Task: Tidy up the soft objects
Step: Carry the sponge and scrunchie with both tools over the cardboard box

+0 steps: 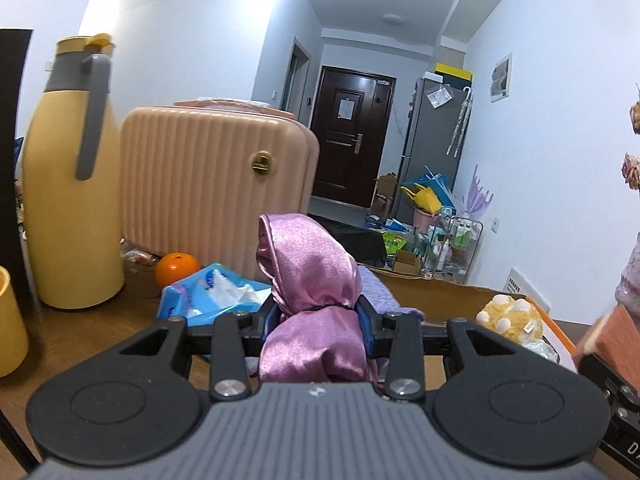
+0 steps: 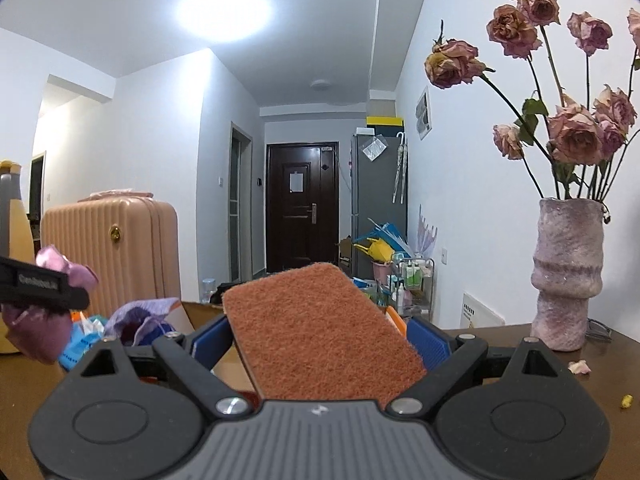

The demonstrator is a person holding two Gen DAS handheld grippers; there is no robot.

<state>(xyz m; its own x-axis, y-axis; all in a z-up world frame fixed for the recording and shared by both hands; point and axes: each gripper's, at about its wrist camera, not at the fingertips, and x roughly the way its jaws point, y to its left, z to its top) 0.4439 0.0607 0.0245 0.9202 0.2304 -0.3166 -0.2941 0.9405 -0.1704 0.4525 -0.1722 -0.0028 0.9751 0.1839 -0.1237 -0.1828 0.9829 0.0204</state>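
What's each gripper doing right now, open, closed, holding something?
Left gripper: closed on the pink satin cloth.
Right gripper: closed wide on the orange scouring sponge.

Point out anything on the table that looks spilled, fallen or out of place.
A fallen petal and a small yellow scrap lie on the table beside the vase of wilted roses, seemingly shed from them. An orange sits loose by the suitcase.

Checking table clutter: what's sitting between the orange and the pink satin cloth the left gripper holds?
A blue tissue pack, lying between the orange and the satin cloth, seen in the left wrist view.
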